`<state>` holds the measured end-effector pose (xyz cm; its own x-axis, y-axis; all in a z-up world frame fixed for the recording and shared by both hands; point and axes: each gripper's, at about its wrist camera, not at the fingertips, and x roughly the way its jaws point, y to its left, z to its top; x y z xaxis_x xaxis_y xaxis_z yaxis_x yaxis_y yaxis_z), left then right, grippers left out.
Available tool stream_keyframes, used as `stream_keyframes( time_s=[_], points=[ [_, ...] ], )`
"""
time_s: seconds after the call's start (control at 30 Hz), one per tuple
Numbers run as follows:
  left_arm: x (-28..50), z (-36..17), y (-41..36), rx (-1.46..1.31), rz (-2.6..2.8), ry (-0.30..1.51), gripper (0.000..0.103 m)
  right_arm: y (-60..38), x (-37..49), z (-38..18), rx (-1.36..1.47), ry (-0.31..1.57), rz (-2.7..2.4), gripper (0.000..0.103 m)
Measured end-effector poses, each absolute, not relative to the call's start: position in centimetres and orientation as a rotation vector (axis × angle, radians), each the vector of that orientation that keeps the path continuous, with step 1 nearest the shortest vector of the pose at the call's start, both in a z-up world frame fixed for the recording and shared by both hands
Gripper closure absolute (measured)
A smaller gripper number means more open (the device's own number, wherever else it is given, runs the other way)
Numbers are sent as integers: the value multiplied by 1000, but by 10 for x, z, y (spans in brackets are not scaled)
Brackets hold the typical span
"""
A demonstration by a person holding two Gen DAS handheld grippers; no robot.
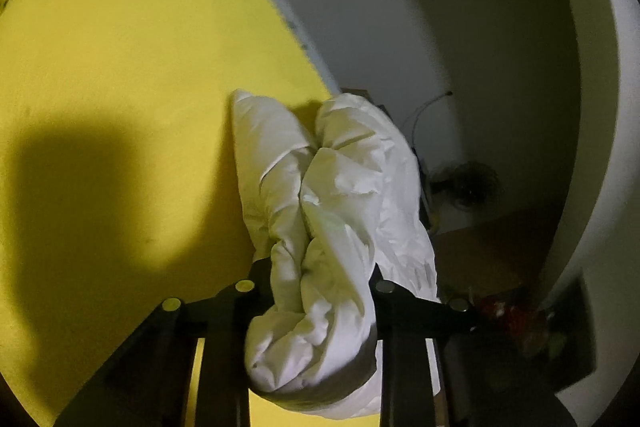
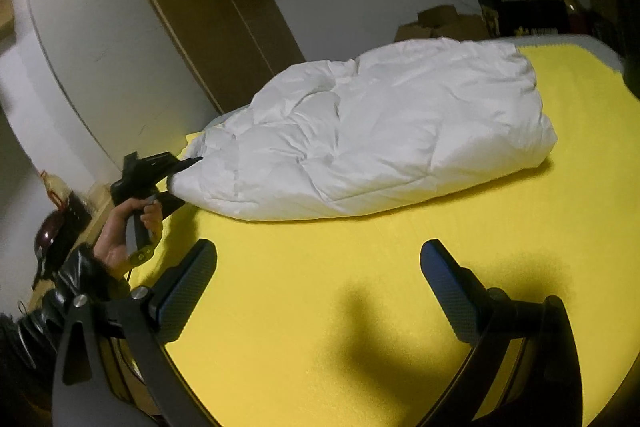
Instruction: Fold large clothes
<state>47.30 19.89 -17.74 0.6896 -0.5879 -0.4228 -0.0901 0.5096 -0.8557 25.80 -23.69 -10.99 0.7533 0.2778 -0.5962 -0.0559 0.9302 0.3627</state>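
Two grippers: left gripper [image 1: 316, 291] clamps white padded garment's [image 2: 372, 143] near end; right gripper [image 2: 318, 291], agape, faces its long flank

Left wrist view: sat close behind left gripper [image 1: 316, 291], faced downward along white padded garment [image 1: 332, 195] toward yellow surface [image 1: 120, 67] edge. Right wrist view: looked from farther back, across surface, over right gripper [image 2: 318, 267]. Shared: garment, surface, left gripper.
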Motion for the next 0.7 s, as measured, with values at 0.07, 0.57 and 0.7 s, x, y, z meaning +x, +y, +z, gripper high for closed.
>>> stream_keyframes(
  time_s=[0.07, 0.57, 0.7],
  points=[
    [473, -162, 193, -935, -351, 755, 83, -238, 262, -112, 343, 706, 179, 1],
    [455, -98, 157, -657, -353, 691, 85, -223, 497, -92, 558, 750, 159, 82],
    [444, -89, 156, -644, -368, 669, 85, -204, 550, -151, 508, 918, 15, 90]
  ],
)
